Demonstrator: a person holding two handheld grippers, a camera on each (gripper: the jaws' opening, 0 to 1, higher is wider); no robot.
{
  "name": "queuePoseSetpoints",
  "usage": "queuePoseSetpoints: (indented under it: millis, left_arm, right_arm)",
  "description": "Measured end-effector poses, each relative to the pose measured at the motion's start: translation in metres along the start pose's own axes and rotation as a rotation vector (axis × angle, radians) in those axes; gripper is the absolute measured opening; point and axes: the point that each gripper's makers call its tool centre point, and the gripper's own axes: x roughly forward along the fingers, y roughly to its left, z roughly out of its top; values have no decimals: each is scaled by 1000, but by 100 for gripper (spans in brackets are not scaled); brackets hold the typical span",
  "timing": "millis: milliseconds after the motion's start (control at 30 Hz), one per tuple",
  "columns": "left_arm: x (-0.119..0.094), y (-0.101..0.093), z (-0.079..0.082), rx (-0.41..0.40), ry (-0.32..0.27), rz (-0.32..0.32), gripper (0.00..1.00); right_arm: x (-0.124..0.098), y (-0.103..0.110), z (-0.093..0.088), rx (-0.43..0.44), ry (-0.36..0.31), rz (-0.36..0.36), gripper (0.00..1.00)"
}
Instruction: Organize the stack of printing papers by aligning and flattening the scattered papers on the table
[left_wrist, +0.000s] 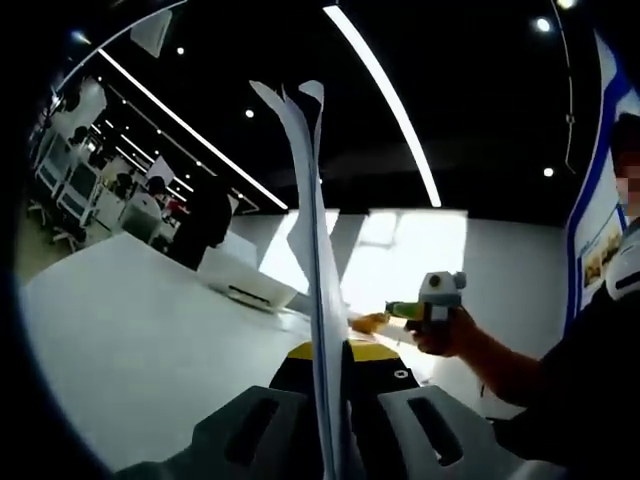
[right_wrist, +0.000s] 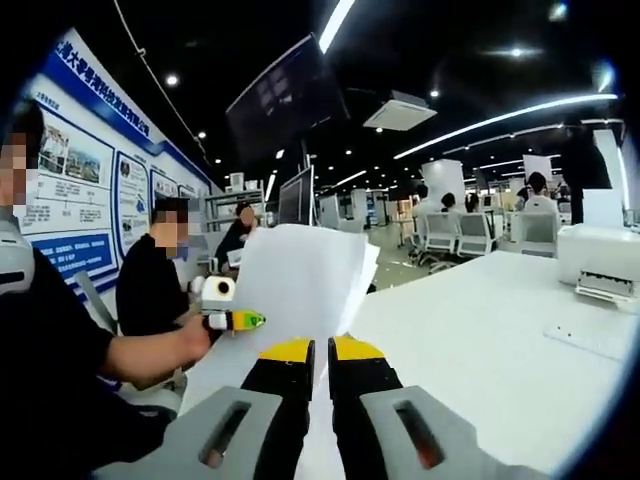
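A stack of white printing papers (left_wrist: 310, 200) stands upright, seen edge-on between the jaws of my left gripper (left_wrist: 328, 355), which is shut on it; the top corners fan apart. In the right gripper view the same papers (right_wrist: 300, 285) face the camera, and the left gripper (right_wrist: 240, 320) pinches their left edge. My right gripper (right_wrist: 322, 345) has its yellow-tipped jaws pressed together just below the sheets, with nothing visibly between them. It also reaches in from the right as the right gripper (left_wrist: 385, 315), held in a hand, its tip close to the papers. The white table (left_wrist: 130, 340) lies beneath.
A white printer (left_wrist: 245, 280) (right_wrist: 605, 260) sits at the far part of the table (right_wrist: 480, 340). The person (left_wrist: 590, 370) holding the grippers is close by. Another person (right_wrist: 155, 280) sits by a poster wall (right_wrist: 90, 170). Office chairs and people are further back.
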Motion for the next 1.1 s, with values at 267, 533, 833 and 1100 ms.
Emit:
queuePoseSetpoints:
  millis: [267, 533, 833, 1100]
  left_arm:
    - [0, 0, -1, -3, -3, 14, 6]
    - [1, -3, -3, 6, 10, 12, 6]
    - [1, -2, -5, 16, 22, 22, 6]
    - [2, -1, -7, 17, 36, 21, 6]
  right_arm:
    - [-34, 4, -9, 5, -13, -45, 2]
    - [-71, -19, -16, 16, -46, -101, 2]
    - [-104, -33, -33, 44, -69, -165, 5]
    - [-146, -36, -52, 67, -56, -222, 6]
